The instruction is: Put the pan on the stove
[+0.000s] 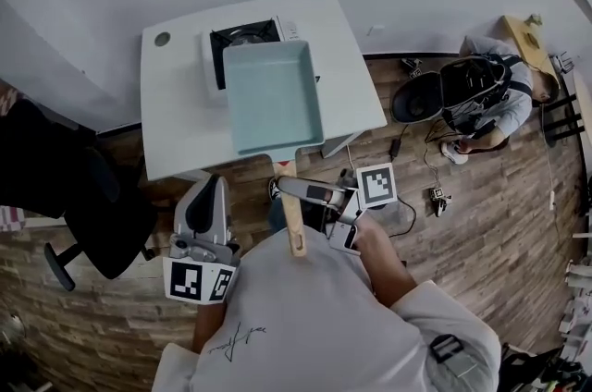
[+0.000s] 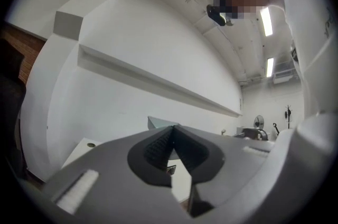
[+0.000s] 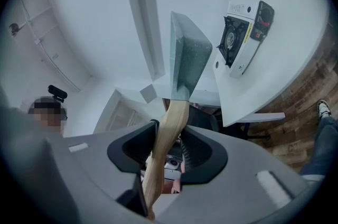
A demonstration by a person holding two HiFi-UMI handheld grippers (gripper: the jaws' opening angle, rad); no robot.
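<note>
Bright even light, glaring ceiling strip lamps (image 2: 265,20), heavy fisheye warp, dark corners

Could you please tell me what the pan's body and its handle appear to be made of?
The pan body: probably metal with a matte pale-teal coating, judging by thin straight walls and even colour. The handle: likely light, unvarnished wood, tan and dull.

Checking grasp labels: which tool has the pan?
The right tool: its jaws clamp the wooden pan handle. The left tool has its jaws together with nothing between them.
</note>
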